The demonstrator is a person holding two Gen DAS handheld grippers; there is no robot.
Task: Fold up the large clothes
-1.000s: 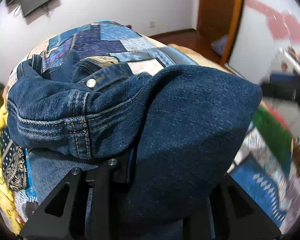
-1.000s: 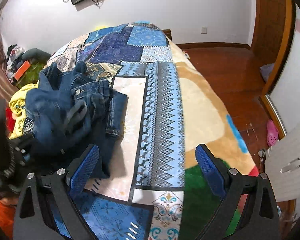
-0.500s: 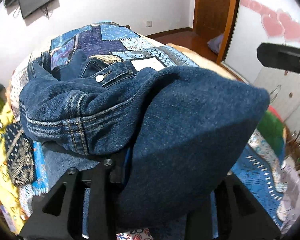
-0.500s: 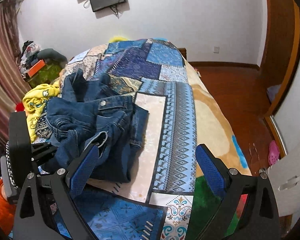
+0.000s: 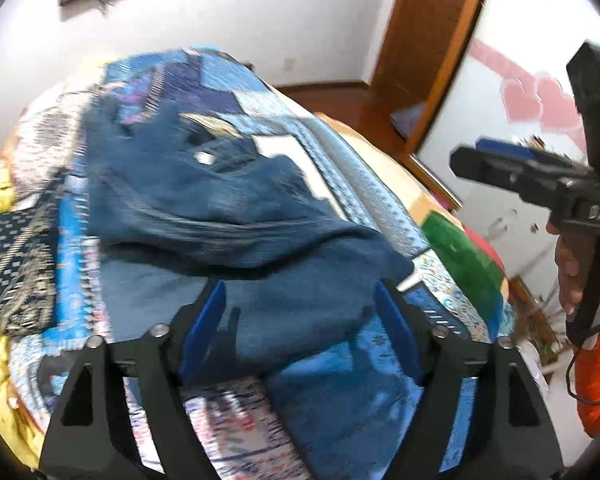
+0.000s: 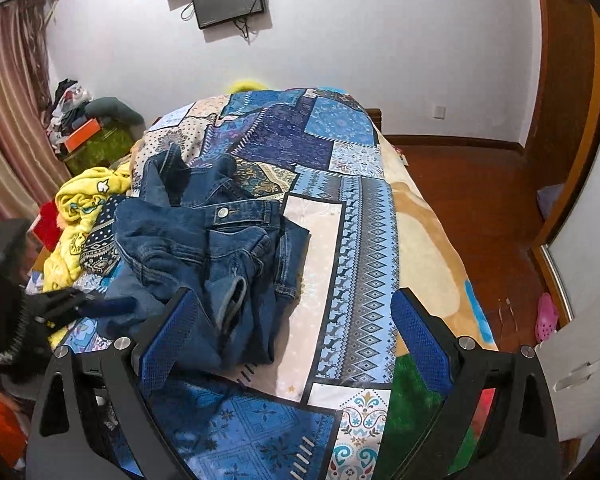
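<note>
A pair of dark blue jeans (image 6: 220, 248) lies crumpled in a heap on the left half of the bed, waist button facing up. In the blurred left wrist view the jeans (image 5: 240, 208) fill the middle. My left gripper (image 5: 300, 320) hovers at their near end. Its jaws are opening, the blue pads stand wide apart, and denim lies loose between and below them without being pressed. One of its fingers (image 6: 72, 304) shows at the left edge of the right wrist view. My right gripper (image 6: 294, 340) is open and empty above the heap's near right corner.
A patchwork blanket (image 6: 352, 240) covers the bed. A yellow garment (image 6: 84, 208) and more clothes lie left of the jeans. Wooden floor (image 6: 480, 208) with a pink slipper (image 6: 546, 316) runs along the right side. A person's orange sleeve (image 5: 596, 368) is at the far right.
The left gripper's jaws spread and let go of the denim fold, which dropped onto the heap. The left gripper pulled back and up. The right gripper rose a little.
</note>
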